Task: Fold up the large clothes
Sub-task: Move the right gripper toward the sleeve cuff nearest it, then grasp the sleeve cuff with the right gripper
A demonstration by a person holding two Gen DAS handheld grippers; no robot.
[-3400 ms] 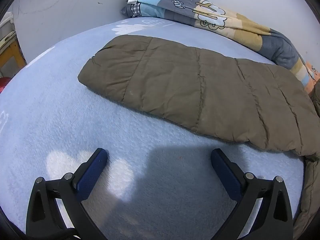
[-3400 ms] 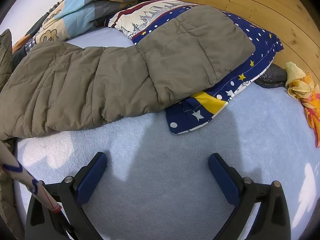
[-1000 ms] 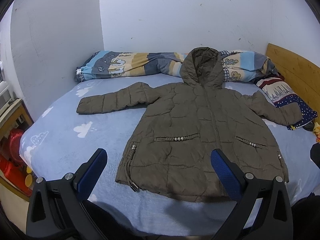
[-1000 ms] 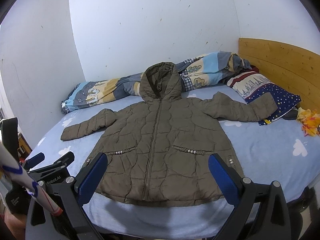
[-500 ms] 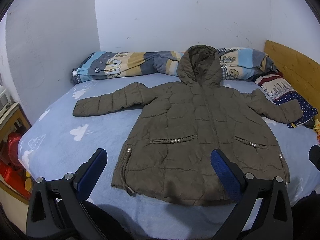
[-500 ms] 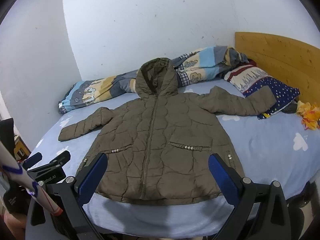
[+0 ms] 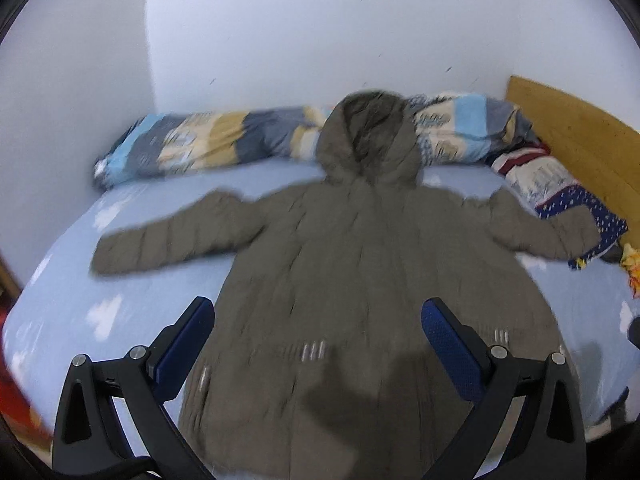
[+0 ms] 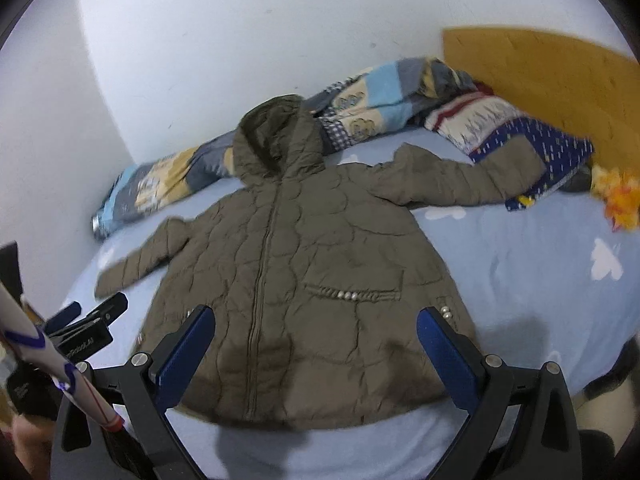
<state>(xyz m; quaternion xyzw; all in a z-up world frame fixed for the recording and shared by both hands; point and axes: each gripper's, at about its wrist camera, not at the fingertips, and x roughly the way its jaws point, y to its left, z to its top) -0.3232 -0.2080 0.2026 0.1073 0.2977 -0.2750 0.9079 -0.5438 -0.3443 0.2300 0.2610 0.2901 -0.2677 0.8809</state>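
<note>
The jacket (image 8: pixel 296 264) lies flat and face up on the bed (image 8: pixel 528 264), zipper closed, both sleeves spread out sideways. Its long axis runs straight away from us: the hem is the near edge, just ahead of both pairs of tongs, and the hood (image 7: pixel 370 136) points to the far wall. Our left tongs (image 7: pixel 318 330) are spread wide and hold nothing; they hang over the left half of the hem. Our right tongs (image 8: pixel 316 336) are also spread and empty, over the hem's middle and right part. So each sleeve lies nearer to the tongs on its own side, and we judge a sleeve fold inward the likely first move.

Beyond the hood a rolled quilt (image 7: pixel 208 140) lies along the wall. The right sleeve's cuff rests on a starred pillow (image 8: pixel 560 148) by the wooden headboard (image 8: pixel 532 68); that pillow could drag when we lift the sleeve. Nothing blocks the hem.
</note>
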